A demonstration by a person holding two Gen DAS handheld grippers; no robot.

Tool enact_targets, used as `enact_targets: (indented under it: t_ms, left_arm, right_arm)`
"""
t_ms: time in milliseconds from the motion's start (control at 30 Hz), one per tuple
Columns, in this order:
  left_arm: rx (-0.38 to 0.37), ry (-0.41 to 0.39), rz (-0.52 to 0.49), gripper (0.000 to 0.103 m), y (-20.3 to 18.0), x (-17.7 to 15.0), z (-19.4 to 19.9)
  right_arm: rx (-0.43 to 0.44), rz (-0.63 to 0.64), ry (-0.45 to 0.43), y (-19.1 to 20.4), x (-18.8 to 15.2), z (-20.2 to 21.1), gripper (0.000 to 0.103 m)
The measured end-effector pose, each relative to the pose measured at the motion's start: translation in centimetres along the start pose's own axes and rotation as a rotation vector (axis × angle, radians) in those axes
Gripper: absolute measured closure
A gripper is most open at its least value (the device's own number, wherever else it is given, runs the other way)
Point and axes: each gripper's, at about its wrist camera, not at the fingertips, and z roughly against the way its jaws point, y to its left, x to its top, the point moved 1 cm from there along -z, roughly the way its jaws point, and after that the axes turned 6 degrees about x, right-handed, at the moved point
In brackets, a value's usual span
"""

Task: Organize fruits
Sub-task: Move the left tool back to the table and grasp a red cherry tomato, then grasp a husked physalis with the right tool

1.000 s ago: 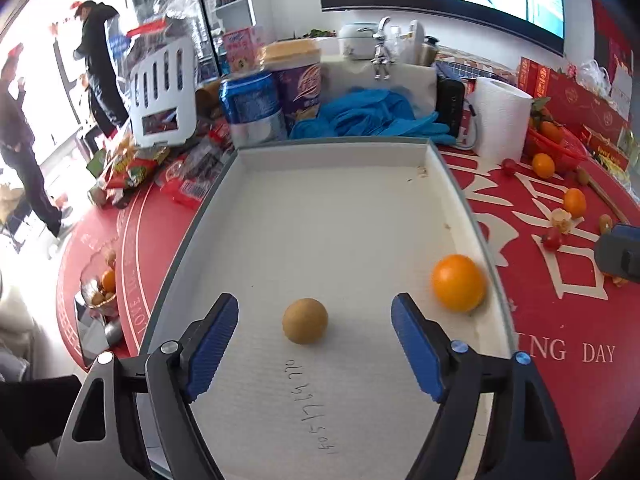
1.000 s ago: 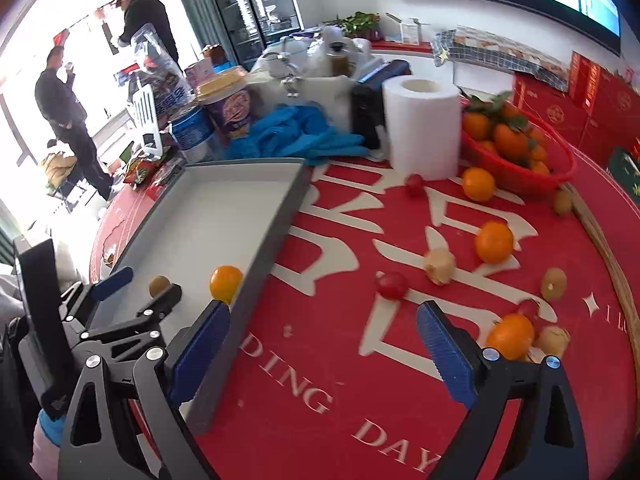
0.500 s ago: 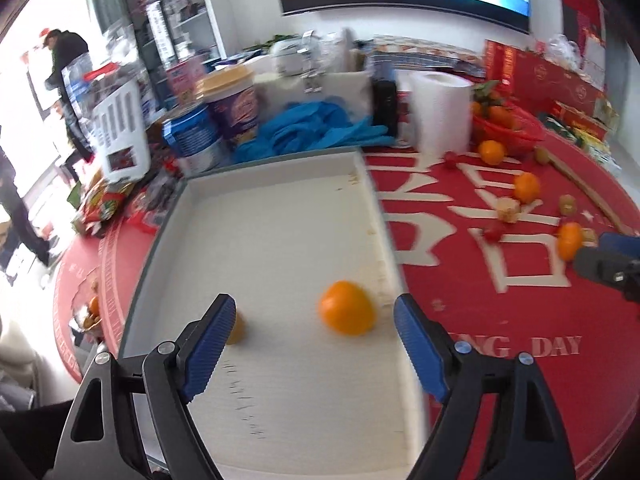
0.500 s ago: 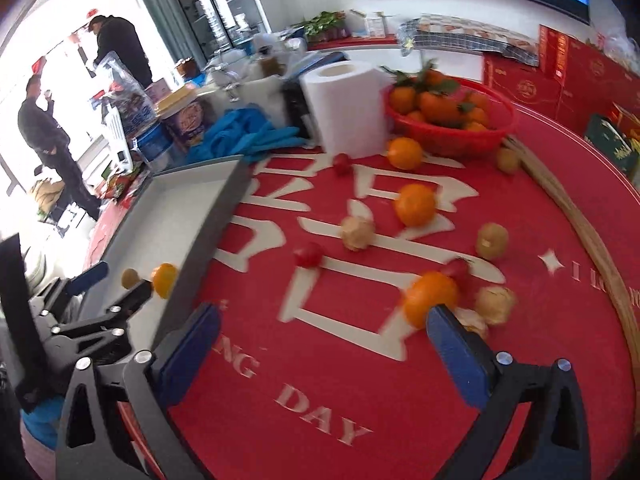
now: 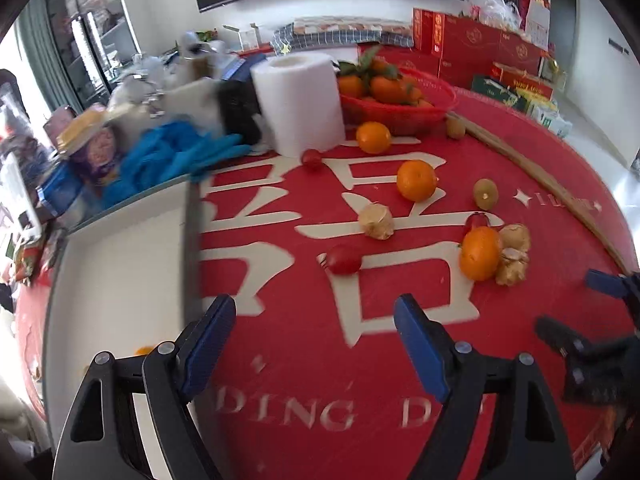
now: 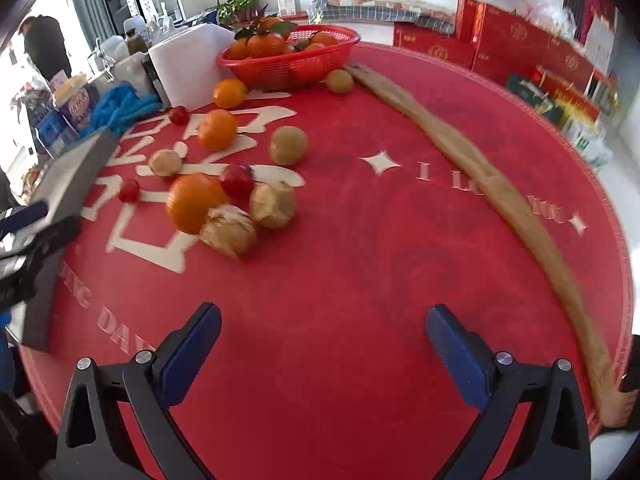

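Loose fruit lies on the red tablecloth: oranges, red cherry tomatoes, husked yellow fruits and round tan fruits. The white tray is at the left; an orange shows in it behind my left finger. My left gripper is open and empty over the cloth beside the tray's right rim. My right gripper is open and empty over bare cloth, right of the fruit cluster.
A red basket of tangerines and a paper roll stand at the back. Blue gloves, cans and clutter sit behind the tray. A long wooden stick curves along the table's right side. Red boxes lie beyond.
Both grippers have swung right. The left one left the tray, where the orange and brown fruit lay, and now faces the loose fruit. The right one moved past the fruit cluster.
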Motion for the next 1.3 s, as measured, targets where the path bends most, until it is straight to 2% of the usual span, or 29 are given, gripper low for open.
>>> enact_targets:
  t_ms: [67,167,267,400,500,567,600,867,1000,1033,1067,1100,1200,1300]
  left_arm:
    - [0.014,0.021,-0.01,0.019,-0.7,0.5,-1.5]
    - [0.006,0.051,-0.005,0.019,-1.1,0.8,-3.4]
    - [-0.006,0.041,0.014,0.02,-1.1,1.4,-4.0]
    - [-0.038,0.045,0.027,0.031,-1.2,2.0,-4.4]
    - [-0.092,0.047,0.047,0.05,-1.2,2.0,-4.4]
    - [-0.102,0.036,0.038,0.07,-1.6,1.9,-4.1]
    - [-0.104,0.031,0.032,0.077,-1.8,1.9,-4.0]
    - [-0.091,0.018,0.054,0.078,-0.9,0.3,-3.1]
    - [-0.084,0.016,0.062,0.078,-0.6,-0.1,-2.9]
    - [-0.082,0.017,0.068,0.078,-0.5,-0.2,-2.9]
    - [-0.082,0.019,0.074,0.078,-0.4,-0.3,-2.8]
    - [-0.085,0.022,0.08,0.078,-0.3,-0.4,-2.7]
    - [-0.094,0.008,0.089,0.078,-0.1,-1.0,-1.9]
    - [-0.088,-0.017,0.081,0.078,-0.2,-1.3,-1.1]
  right_arm:
    - [-0.027,0.031,-0.014,0.1,-0.4,0.0,0.0]
    - [-0.021,0.04,-0.053,-0.1,-0.8,0.3,0.0]
    - [-0.02,0.044,-0.062,0.0,-0.7,0.2,0.0]
    - [-0.021,0.047,-0.065,0.0,-0.7,0.3,0.0]
    - [-0.017,0.052,-0.056,0.1,-0.4,0.1,0.0]
    - [-0.012,0.056,-0.044,0.4,-0.1,-0.1,0.0]
    - [-0.007,0.063,-0.038,0.6,0.1,-0.3,0.0]
    - [0.091,0.113,-0.033,3.5,2.6,-1.9,0.002]
    - [0.077,0.139,-0.062,4.9,3.7,-2.3,0.038]
    - [0.071,0.146,-0.067,5.1,3.8,-2.3,0.057]
    - [0.069,0.156,-0.072,5.3,3.7,-2.1,0.07]
    - [0.094,0.147,-0.071,5.0,3.5,-2.0,0.077]
    - [0.206,0.084,-0.074,3.6,3.0,-1.3,0.077]
    - [0.246,0.048,-0.091,2.3,2.3,-0.5,0.077]
